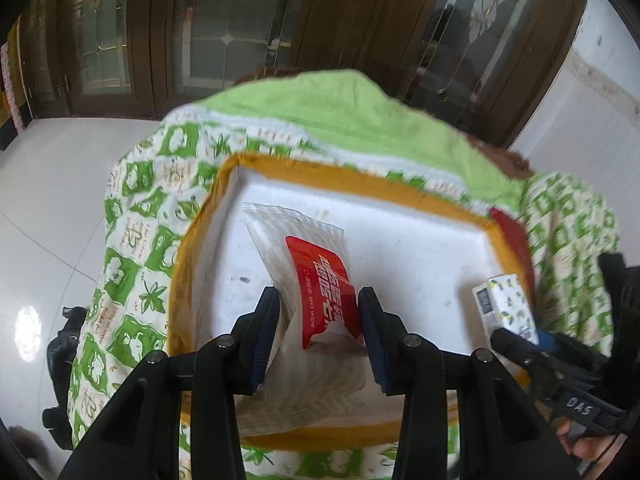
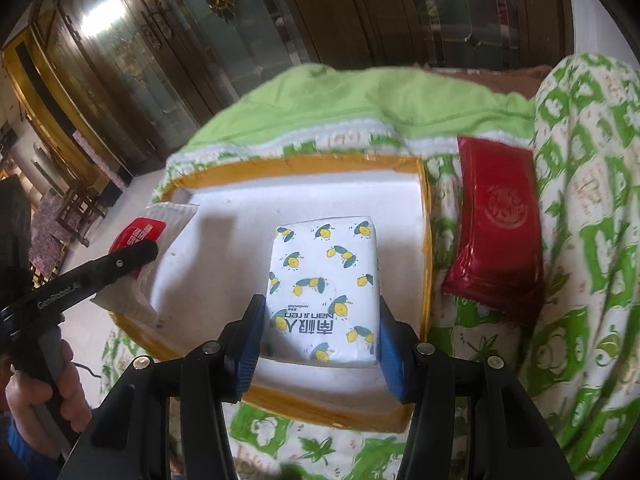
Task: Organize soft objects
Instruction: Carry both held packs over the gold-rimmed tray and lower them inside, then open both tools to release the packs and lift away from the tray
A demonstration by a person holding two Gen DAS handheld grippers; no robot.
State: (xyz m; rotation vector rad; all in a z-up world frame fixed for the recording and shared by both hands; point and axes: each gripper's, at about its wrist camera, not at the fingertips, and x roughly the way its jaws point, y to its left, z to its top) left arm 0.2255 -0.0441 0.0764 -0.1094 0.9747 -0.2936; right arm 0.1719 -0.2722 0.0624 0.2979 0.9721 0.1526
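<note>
Setting: dark wooden glazed doors (image 1: 224, 40) stood behind a bed spread with a green-and-white printed quilt (image 1: 132, 248); pale glossy floor tiles (image 1: 44, 184) lay at the left.
Container: a shallow white foam tray (image 2: 224, 248) with a yellow-taped rim rested on the quilt.
Left gripper (image 1: 318, 336): its jaws were clenched on a wet wipe pack (image 1: 312, 280), held over the tray's left part; the wrapper had buckled between the blue pads.
Right gripper (image 2: 318, 344): its jaws gripped a tissue pack (image 2: 324, 280) by its two long sides, low over the tray's right part; whether the pack touched the tray floor I could not tell.
Red packet (image 2: 496, 224): it lay on the quilt just outside the tray's right rim, untouched.
Wet wipe pack, handling: probably light and limp, with a slick film wrapper and a stiffer red flap; a hold across the bulk below the flap looked safest, since the film could slide.
Tissue pack, handling: a soft white block printed with lemons, likely light and springy; squeezing its sides mid-length should hold it without crushing.
Red packet, handling: glossy foil with serrated ends, flat and probably slippery; its long edges seemed the place to pinch.
Person: a hand (image 2: 48, 396) held the left gripper's handle.
</note>
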